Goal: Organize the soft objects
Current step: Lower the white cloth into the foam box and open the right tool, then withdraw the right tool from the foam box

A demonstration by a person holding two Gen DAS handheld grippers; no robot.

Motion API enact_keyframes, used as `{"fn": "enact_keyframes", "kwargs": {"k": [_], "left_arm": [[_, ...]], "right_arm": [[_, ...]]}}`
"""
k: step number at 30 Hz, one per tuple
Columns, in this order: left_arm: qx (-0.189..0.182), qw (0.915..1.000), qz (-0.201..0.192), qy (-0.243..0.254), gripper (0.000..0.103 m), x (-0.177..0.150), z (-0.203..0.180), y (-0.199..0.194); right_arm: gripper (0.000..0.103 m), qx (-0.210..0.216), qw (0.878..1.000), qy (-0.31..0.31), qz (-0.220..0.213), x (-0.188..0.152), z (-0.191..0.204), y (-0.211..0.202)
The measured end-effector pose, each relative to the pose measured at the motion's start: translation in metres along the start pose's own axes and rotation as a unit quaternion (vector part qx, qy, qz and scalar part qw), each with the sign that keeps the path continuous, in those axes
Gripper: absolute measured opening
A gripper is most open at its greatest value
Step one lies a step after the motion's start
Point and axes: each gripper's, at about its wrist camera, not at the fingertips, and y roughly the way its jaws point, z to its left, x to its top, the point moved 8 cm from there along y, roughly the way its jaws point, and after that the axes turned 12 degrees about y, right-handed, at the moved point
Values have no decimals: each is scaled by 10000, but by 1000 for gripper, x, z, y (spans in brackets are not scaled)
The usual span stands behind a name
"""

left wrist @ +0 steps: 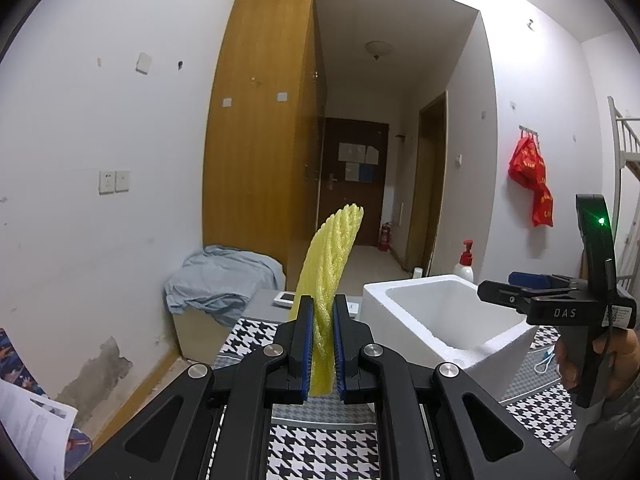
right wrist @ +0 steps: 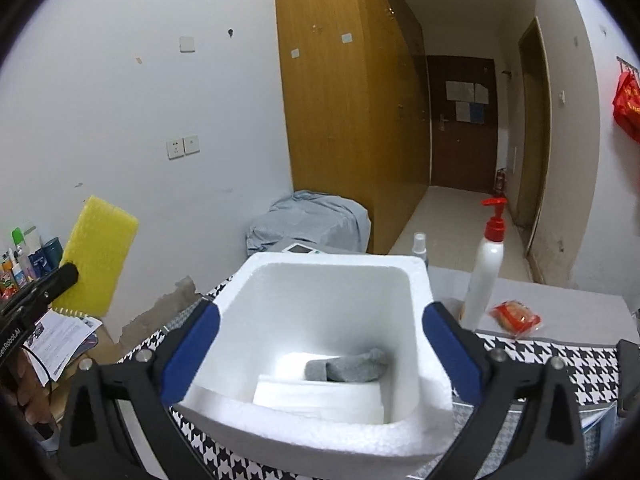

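Your left gripper [left wrist: 320,344] is clamped on the yellow foam net sleeve [left wrist: 332,264], which stands upright out of the pads, held clear of the table. Your right gripper [right wrist: 320,356] is spread wide and empty, its pads straddling the white foam box [right wrist: 416,280], probably just after a drop. The grey sock [right wrist: 348,366] lies inside on the white foam sheet [right wrist: 320,396]. The sleeve probably goes in next.

The left black plastic two-finger gripper [left wrist: 320,344] has blue ribbed pads and silver screws. The right black plastic gripper [right wrist: 320,356] has blue pads too. Its handle bears "DAS" and a green light.
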Motion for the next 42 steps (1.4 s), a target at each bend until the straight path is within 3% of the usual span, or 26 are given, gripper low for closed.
{"fn": "enact_keyframes", "kwargs": {"k": [12,42], "left_arm": [[-194,9998,-28,92,10,6,-8,4],[-1410,9892,-5,388,10,34,-75,35]], "right_arm": [[103,-42,9998,-98,-153,0,4,-15],[103,-862,9944,256,-552,-23,-41,-89]]}}
